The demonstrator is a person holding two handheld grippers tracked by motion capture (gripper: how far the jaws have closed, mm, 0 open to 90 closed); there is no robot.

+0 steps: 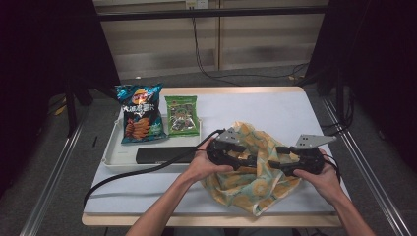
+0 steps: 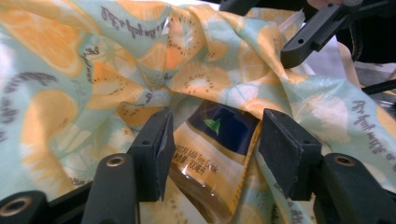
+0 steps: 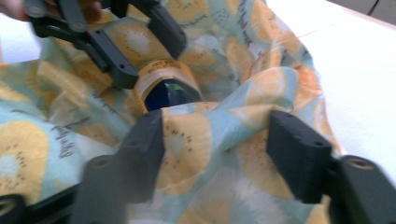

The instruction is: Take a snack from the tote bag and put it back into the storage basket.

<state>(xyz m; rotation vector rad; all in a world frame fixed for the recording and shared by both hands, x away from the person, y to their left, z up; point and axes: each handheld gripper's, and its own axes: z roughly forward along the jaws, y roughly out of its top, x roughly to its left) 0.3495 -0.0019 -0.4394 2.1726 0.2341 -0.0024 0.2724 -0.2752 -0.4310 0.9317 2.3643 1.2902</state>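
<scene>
A cloth bag [image 1: 251,184] printed with orange and kiwi slices lies crumpled on the white table, front right. Inside it is a bottle [image 2: 210,154] with a yellow and dark blue milk tea label, its end [image 3: 166,88] poking out of the fabric. My left gripper [image 1: 250,161] reaches in from the left; its jaws stand open on either side of the bottle [image 2: 215,154]. My right gripper [image 1: 276,157] comes from the right, open, with a loose fold of the bag [image 3: 215,140] between its jaws. The left gripper [image 3: 140,51] straddles the bottle in the right gripper view.
A white tray [image 1: 114,156] at the left holds a blue chip bag [image 1: 140,113], a green snack packet [image 1: 183,115] and a long black box [image 1: 164,154]. A black cable [image 1: 142,170] trails across the table's front left. The front table edge is close below the bag.
</scene>
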